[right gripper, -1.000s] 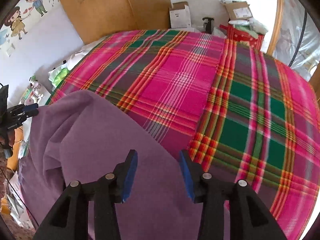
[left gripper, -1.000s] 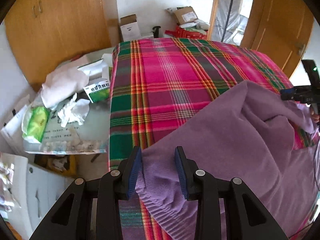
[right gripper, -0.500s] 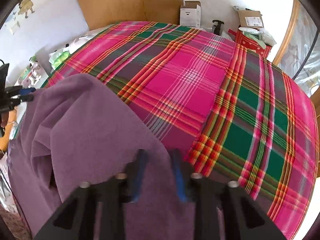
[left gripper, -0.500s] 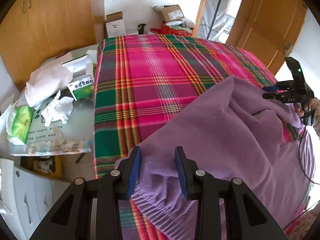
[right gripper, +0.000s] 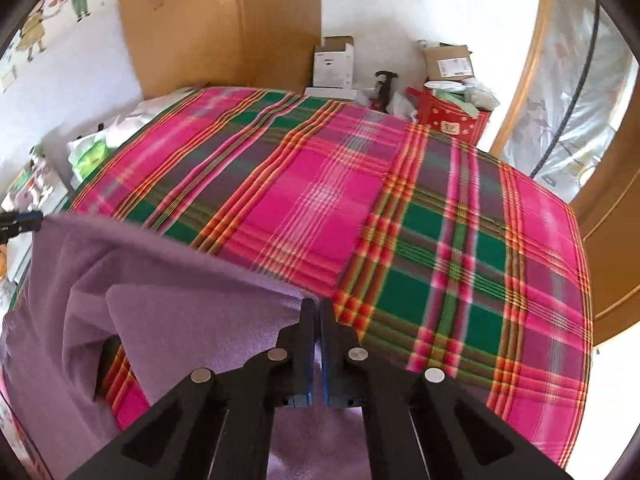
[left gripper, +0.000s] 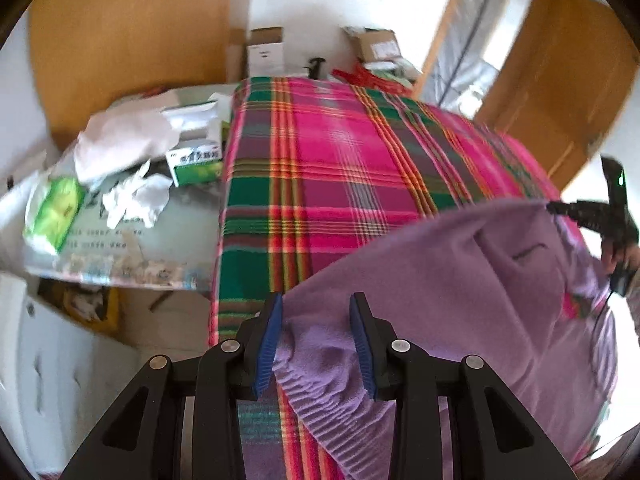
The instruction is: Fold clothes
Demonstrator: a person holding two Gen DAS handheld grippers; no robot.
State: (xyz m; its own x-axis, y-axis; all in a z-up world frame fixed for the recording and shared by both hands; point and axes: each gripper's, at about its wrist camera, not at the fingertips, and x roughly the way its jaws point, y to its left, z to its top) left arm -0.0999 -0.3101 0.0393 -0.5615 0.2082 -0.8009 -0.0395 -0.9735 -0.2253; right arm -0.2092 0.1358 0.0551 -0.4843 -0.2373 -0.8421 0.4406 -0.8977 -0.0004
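A purple fleece garment (left gripper: 460, 300) lies on a bed with a pink and green plaid cover (left gripper: 340, 168). My left gripper (left gripper: 316, 336) holds its jaws half apart, and a bunched ribbed hem of the garment fills the gap. My right gripper (right gripper: 316, 312) is shut on the garment (right gripper: 180, 320) at its upper edge, pads together on the fabric. That edge runs nearly straight between the two grippers, raised off the plaid cover (right gripper: 440, 240). The right gripper (left gripper: 560, 206) also shows at the right of the left wrist view. The left gripper (right gripper: 24, 220) shows at the left edge of the right wrist view.
A side table (left gripper: 192, 236) left of the bed carries crumpled tissues (left gripper: 136, 196), a green and white box (left gripper: 196, 162) and packets. Cardboard boxes (right gripper: 334, 60) and a red basket (right gripper: 448, 116) stand beyond the bed. A wooden door (left gripper: 560, 80) stands at the right.
The right jaws have closed onto the garment's edge. Both grippers have shifted slightly, and the purple edge between them now stands higher and straighter.
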